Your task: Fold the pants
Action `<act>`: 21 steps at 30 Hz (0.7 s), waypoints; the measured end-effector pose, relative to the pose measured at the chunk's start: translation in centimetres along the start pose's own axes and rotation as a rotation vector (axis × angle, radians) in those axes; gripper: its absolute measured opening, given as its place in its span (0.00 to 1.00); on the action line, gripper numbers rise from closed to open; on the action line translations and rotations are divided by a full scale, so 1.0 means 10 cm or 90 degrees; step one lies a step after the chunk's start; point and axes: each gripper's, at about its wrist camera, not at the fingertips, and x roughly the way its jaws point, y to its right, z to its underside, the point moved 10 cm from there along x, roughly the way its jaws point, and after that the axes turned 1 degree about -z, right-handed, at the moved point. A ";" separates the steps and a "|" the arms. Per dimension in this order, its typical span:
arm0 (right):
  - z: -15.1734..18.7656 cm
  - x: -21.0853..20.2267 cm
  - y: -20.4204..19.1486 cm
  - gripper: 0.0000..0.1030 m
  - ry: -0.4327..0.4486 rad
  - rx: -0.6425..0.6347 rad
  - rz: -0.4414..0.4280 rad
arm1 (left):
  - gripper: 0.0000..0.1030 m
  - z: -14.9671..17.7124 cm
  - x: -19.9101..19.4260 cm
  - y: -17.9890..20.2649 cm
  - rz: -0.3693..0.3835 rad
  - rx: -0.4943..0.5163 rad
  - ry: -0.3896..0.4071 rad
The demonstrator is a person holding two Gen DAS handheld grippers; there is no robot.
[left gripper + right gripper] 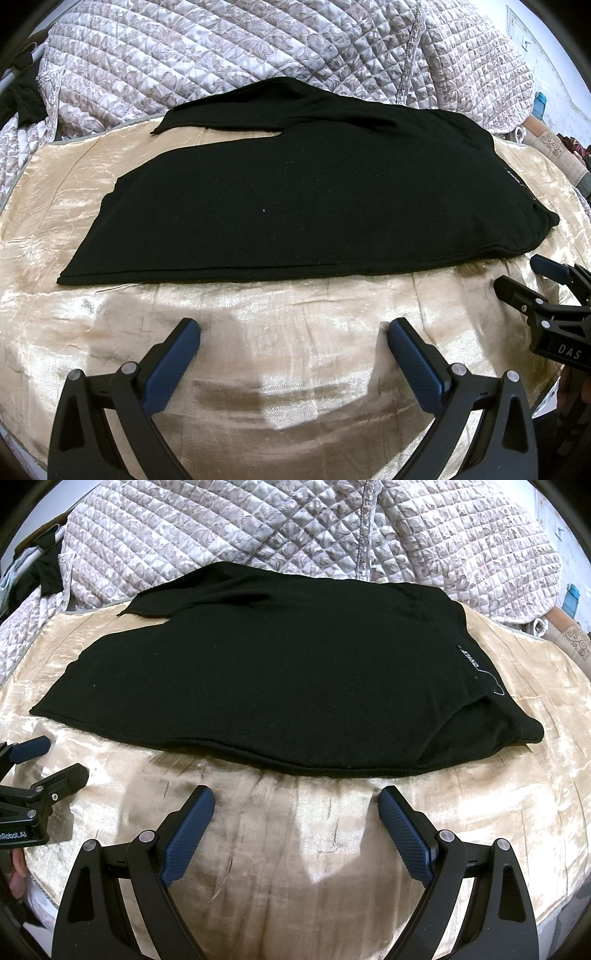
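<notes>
Black pants (295, 199) (258, 672) lie flat on a shiny beige cloth (280, 365) (295, 830), waistband to the right, legs running left. The far leg sticks out behind the near one. A small label (468, 656) shows near the waistband. My left gripper (293, 332) hovers open over the cloth, short of the pants' near edge, with nothing between its fingers. My right gripper (297, 805) is open too, just below the near hem, empty. Each gripper shows at the edge of the other view: the right gripper (524, 277) and the left gripper (55, 758).
A quilted floral bedspread (229, 55) (295, 528) rises behind the beige cloth. Dark clothing (26, 103) hangs by a metal rail at far left. A blue bottle (540, 103) and a patterned roll stand at far right. Fingers of a hand (16, 871) hold the left gripper.
</notes>
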 end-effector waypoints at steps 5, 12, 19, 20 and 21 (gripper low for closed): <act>0.00 0.00 0.00 0.88 0.000 -0.001 0.000 | 1.00 0.00 0.00 0.01 0.000 -0.001 0.000; -0.01 0.01 -0.01 0.88 0.000 -0.008 -0.002 | 1.00 0.01 0.01 -0.03 0.000 -0.003 0.001; -0.01 -0.01 -0.01 0.88 0.005 -0.012 -0.008 | 1.00 0.01 0.01 -0.04 0.000 -0.003 0.004; -0.01 -0.02 0.00 0.88 0.007 -0.012 -0.010 | 1.00 0.01 0.01 -0.04 -0.001 -0.002 0.004; -0.01 -0.02 0.00 0.88 0.009 -0.011 -0.011 | 1.00 0.01 0.01 -0.04 -0.001 -0.001 0.003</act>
